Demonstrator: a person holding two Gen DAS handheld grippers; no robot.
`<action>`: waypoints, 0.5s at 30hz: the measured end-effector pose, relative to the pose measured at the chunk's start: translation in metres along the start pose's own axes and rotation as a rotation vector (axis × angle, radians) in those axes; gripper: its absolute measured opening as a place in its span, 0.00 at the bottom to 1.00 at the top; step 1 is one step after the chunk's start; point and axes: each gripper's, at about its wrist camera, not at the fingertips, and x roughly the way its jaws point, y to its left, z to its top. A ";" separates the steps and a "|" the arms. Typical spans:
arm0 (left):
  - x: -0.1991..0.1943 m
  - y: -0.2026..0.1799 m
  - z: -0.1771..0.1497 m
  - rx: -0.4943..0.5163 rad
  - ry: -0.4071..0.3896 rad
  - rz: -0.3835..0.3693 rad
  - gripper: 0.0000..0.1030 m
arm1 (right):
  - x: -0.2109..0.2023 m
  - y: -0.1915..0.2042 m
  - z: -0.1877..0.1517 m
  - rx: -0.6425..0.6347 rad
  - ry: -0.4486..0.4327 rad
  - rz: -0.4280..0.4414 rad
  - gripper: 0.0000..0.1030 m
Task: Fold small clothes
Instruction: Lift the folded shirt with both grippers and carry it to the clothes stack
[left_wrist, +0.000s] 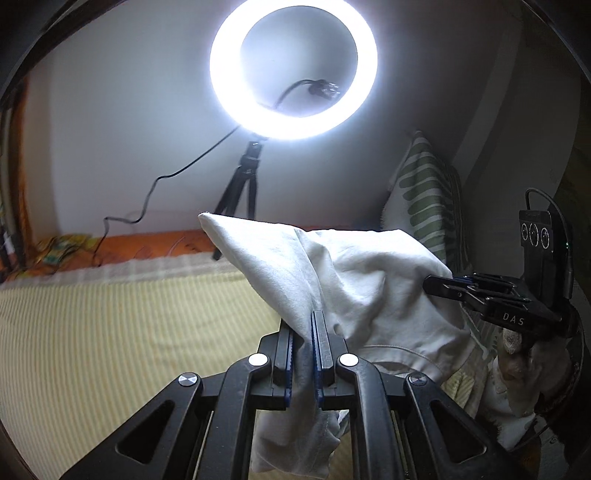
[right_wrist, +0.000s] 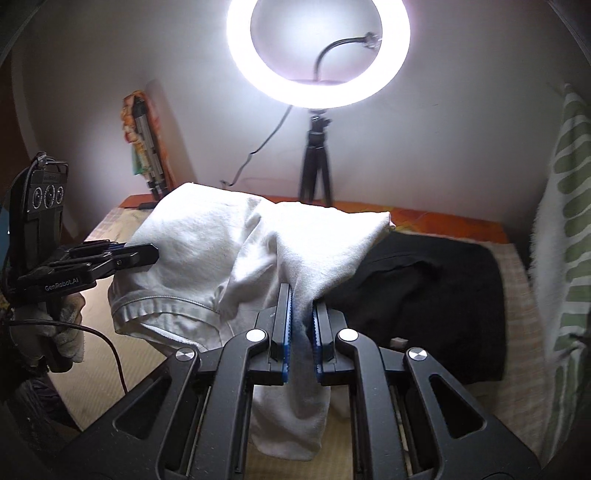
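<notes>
A small white garment (left_wrist: 369, 284) hangs stretched between both grippers above the bed. My left gripper (left_wrist: 303, 325) is shut on one edge of it, cloth pinched between the blue pads. My right gripper (right_wrist: 303, 295) is shut on the other edge of the white garment (right_wrist: 221, 243). The left gripper also shows at the left of the right wrist view (right_wrist: 142, 253), and the right gripper at the right of the left wrist view (left_wrist: 437, 286). The lower part of the garment hangs below the jaws.
A yellow striped bedsheet (left_wrist: 129, 325) covers the bed. A black garment (right_wrist: 436, 295) lies on it to the right. A lit ring light on a tripod (left_wrist: 293, 66) stands at the far edge. A green-patterned pillow (right_wrist: 565, 229) leans at the right wall.
</notes>
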 end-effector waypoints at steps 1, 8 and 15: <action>0.007 -0.005 0.004 0.005 0.000 -0.007 0.05 | -0.001 -0.007 0.003 -0.002 -0.003 -0.015 0.10; 0.058 -0.041 0.028 0.050 -0.001 -0.046 0.05 | -0.009 -0.068 0.016 0.022 -0.021 -0.122 0.10; 0.105 -0.063 0.040 0.078 0.009 -0.057 0.05 | 0.009 -0.118 0.022 0.038 -0.009 -0.197 0.10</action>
